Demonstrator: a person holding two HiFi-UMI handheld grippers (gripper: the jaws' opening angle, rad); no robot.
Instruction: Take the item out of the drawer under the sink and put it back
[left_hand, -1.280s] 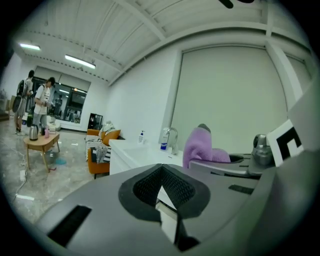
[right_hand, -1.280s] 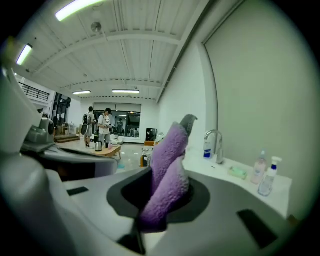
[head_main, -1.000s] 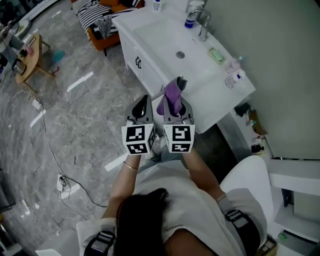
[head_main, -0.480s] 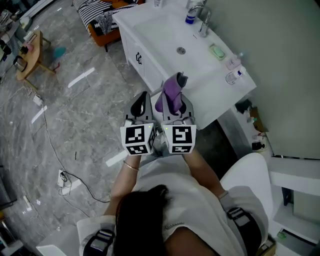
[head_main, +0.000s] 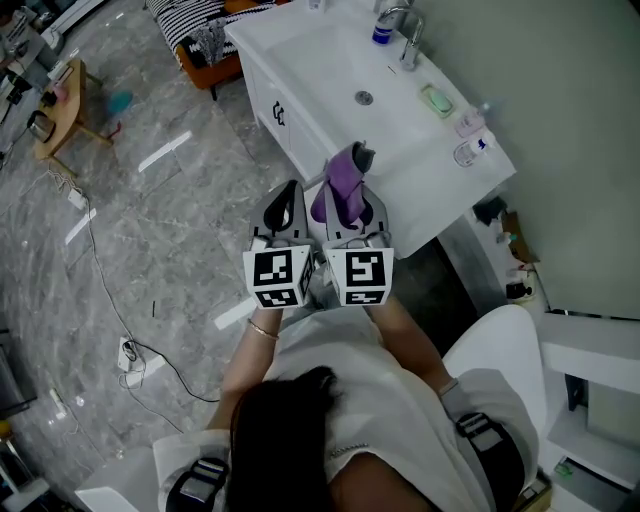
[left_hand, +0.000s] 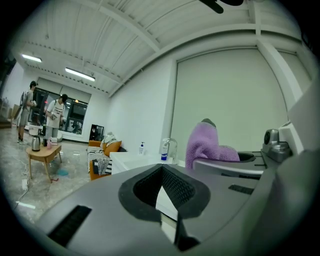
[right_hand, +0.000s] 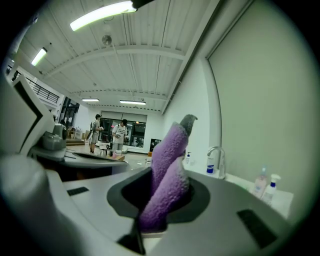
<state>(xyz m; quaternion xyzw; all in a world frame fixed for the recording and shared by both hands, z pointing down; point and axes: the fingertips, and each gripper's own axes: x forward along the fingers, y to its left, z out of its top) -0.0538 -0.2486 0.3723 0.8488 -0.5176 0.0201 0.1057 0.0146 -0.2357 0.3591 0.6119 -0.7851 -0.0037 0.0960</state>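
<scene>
Purple fleecy cloth (right_hand: 169, 165) is pinched between the right gripper's (head_main: 347, 205) jaws, while the left gripper's (left_hand: 162, 197) jaws are pressed together.

"Could you see the drawer?"

"No. In the head view the left claw (head_main: 290, 192), the right claw (head_main: 352, 207) and the purple cloth (head_main: 343, 175) stood in front of that stretch of the cabinet (head_main: 270, 112). I couldn't tell whether it was open or closed."

"And the cloth's lower end?"

"Buried between the right claw's jaws. The hands were hidden behind the marker cubes (head_main: 280, 277)."

"Anything on the bench (head_main: 428, 182)?"

"Bottles (head_main: 470, 150) at its end, too small to name. The striped sofa (head_main: 195, 28) was cut off by the top edge. The people (right_hand: 120, 131) far back in the right gripper view were too small to make out."
</scene>
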